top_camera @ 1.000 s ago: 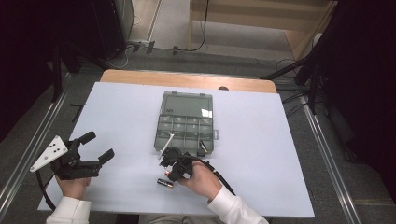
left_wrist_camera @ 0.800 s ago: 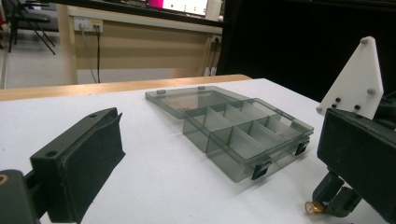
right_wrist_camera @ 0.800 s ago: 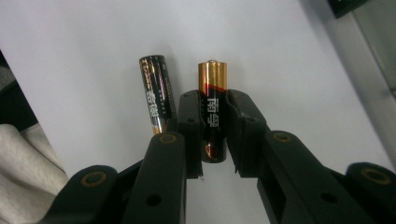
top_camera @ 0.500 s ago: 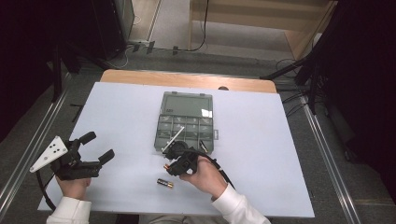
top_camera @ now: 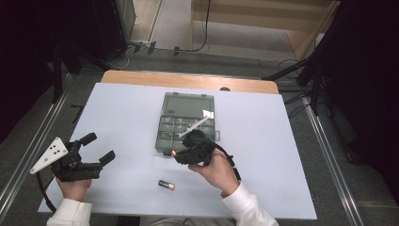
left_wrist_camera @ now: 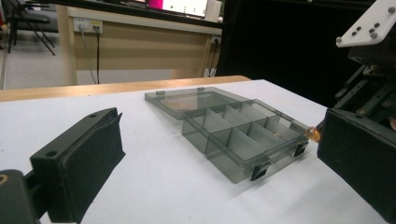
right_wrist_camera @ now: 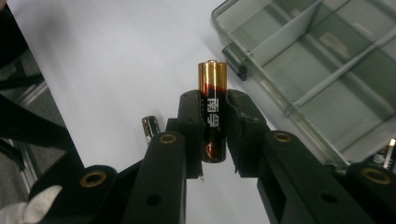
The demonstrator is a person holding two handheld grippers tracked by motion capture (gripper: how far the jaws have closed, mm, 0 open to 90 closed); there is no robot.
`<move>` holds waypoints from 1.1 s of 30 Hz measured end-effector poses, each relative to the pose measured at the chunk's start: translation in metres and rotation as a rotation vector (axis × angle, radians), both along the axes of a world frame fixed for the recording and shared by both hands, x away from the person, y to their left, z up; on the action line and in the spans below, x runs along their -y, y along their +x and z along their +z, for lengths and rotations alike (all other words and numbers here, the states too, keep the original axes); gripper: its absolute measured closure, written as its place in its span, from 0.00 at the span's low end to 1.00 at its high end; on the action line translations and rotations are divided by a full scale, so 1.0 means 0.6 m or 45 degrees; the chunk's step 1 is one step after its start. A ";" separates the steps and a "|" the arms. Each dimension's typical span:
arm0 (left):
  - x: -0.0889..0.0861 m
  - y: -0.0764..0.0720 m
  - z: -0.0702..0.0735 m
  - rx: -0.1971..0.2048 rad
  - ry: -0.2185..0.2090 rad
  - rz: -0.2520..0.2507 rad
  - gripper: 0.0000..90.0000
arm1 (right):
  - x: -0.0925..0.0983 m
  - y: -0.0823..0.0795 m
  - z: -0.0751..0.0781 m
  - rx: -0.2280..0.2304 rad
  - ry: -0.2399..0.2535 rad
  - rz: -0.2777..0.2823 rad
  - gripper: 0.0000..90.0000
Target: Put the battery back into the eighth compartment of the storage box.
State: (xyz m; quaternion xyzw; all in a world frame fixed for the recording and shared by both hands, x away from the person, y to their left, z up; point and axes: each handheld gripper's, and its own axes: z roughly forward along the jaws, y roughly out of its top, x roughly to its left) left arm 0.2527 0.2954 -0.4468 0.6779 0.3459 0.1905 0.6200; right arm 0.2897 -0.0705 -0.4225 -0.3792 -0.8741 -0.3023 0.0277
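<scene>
My right gripper (top_camera: 178, 154) is shut on a black and gold battery (right_wrist_camera: 212, 116), held across the jaws with its gold end (top_camera: 174, 153) sticking out. It hovers at the near edge of a smoky clear organizer box (top_camera: 187, 123), whose lid lies open at the back. A second battery (top_camera: 165, 184) lies on the white table in front of it, and also appears as the loose battery (right_wrist_camera: 149, 127) beyond the jaws. My left gripper (top_camera: 99, 147) rests at the table's left, open, with nothing between its jaws. Its own view faces the organizer box (left_wrist_camera: 233, 135).
The box's divided compartments (right_wrist_camera: 327, 60) look mostly bare; a dark battery-like object (right_wrist_camera: 387, 156) sits at its near corner. The white table top (top_camera: 122, 113) ends at a wooden strip (top_camera: 188, 81) at the back. The right gripper's white plate (left_wrist_camera: 369, 25) stands at the right of the left gripper view.
My right gripper rose from the table with one battery and moved a little towards the box, leaving the other battery lying behind. The left gripper stayed put.
</scene>
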 end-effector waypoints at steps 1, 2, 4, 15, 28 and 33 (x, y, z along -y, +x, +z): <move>0.000 0.000 0.000 0.001 0.000 -0.001 0.00 | 0.006 0.002 0.002 0.000 0.015 -0.015 0.87; 0.000 0.000 0.000 0.001 0.000 -0.001 0.00 | 0.006 0.002 0.002 0.000 0.015 -0.015 0.87; 0.000 0.000 0.000 0.001 0.002 -0.001 0.00 | 0.024 0.009 0.006 0.002 0.057 -0.058 0.87; -0.001 0.000 0.000 -0.001 -0.001 -0.001 0.00 | 0.097 0.040 -0.016 -0.060 0.187 -0.297 0.87; -0.002 0.001 0.000 -0.006 -0.021 -0.001 0.00 | 0.176 0.049 -0.049 -0.086 0.292 -0.600 0.87; -0.002 0.002 0.000 -0.010 -0.024 -0.001 0.00 | 0.182 0.049 -0.054 -0.089 0.318 -0.631 0.87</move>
